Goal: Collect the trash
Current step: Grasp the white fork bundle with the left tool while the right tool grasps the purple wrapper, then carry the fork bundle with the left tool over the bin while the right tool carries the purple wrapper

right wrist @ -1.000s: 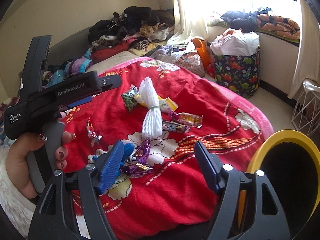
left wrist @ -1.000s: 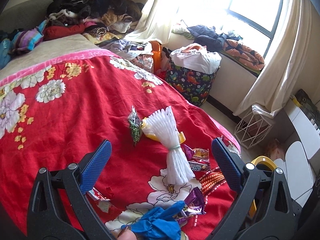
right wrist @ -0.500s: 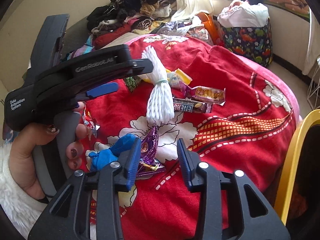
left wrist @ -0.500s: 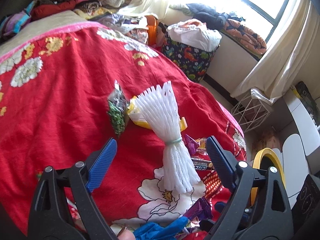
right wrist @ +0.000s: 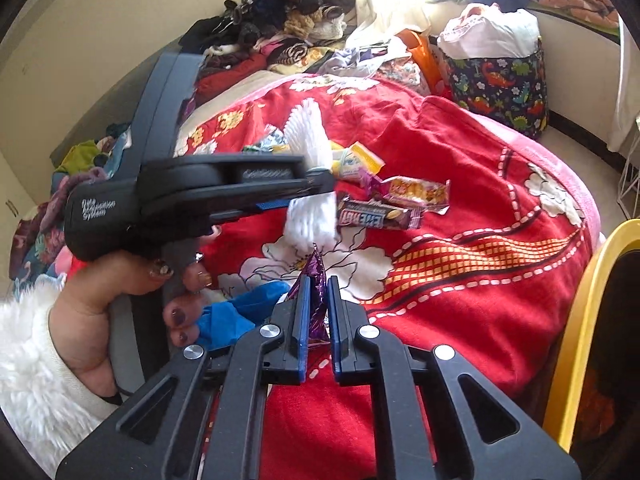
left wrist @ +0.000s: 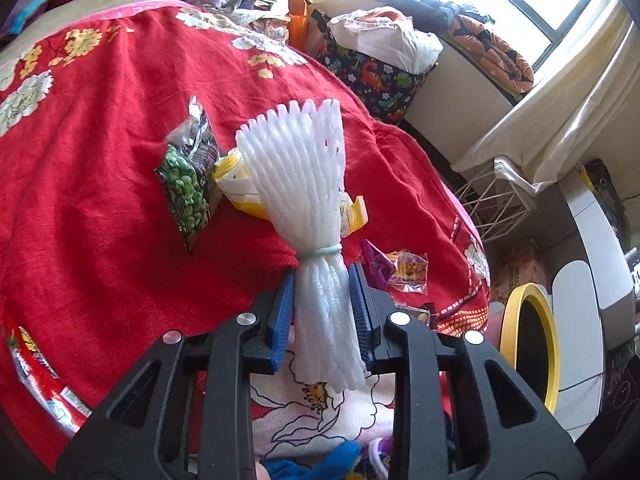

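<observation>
My left gripper (left wrist: 323,280) is shut on the lower half of a white foam fruit net (left wrist: 308,208) tied with a green band, on the red floral bedspread (left wrist: 100,160). My right gripper (right wrist: 319,282) is shut on a purple candy wrapper (right wrist: 316,280). The left gripper also shows in the right wrist view (right wrist: 312,188), gripping the foam net (right wrist: 310,132). Other trash lies around: a green pea packet (left wrist: 186,184), a yellow wrapper (left wrist: 240,188), a chocolate bar wrapper (right wrist: 378,216), a snack wrapper (right wrist: 416,192), a blue glove (right wrist: 240,312).
A yellow-rimmed bin (right wrist: 580,332) stands at the bed's right edge, also in the left wrist view (left wrist: 528,340). A dinosaur-print basket (right wrist: 496,76) and a white wire basket (left wrist: 492,208) stand on the floor. Clothes pile (right wrist: 288,12) at the bed's head. A red packet (left wrist: 36,364) lies left.
Both grippers moved down and forward and closed: the left around the foam net, the right around the purple wrapper.
</observation>
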Action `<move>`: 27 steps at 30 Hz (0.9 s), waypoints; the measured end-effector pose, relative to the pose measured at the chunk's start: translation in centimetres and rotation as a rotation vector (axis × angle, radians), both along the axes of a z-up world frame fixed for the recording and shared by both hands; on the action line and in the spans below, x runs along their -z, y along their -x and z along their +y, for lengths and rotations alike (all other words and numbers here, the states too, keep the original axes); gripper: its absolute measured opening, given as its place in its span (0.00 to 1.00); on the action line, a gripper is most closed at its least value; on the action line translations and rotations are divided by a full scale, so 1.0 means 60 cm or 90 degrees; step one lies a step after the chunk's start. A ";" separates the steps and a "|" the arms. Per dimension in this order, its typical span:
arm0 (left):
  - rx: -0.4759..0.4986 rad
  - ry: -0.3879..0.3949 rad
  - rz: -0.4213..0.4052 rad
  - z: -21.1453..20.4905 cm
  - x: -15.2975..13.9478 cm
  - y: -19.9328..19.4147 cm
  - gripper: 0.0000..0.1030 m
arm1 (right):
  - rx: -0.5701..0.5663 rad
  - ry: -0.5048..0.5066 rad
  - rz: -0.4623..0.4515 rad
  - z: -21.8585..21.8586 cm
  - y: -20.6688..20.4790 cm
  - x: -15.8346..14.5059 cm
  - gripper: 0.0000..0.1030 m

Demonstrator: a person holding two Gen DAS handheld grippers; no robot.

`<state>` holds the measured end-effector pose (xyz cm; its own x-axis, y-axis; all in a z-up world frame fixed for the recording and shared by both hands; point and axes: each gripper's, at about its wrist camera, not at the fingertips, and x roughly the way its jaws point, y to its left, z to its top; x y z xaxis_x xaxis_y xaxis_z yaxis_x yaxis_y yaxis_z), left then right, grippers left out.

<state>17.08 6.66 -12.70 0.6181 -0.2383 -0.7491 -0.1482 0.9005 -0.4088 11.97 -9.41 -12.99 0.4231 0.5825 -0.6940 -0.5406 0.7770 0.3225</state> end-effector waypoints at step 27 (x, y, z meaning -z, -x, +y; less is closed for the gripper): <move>0.020 -0.036 -0.127 -0.051 -0.119 0.077 0.18 | 0.084 -0.045 -0.091 -0.086 0.025 -0.102 0.08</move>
<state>12.44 3.59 -5.55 0.7483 -0.2215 -0.6252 -0.0404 0.9256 -0.3763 10.45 -14.55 -6.87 0.5897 0.5614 -0.5805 -0.4803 0.8217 0.3067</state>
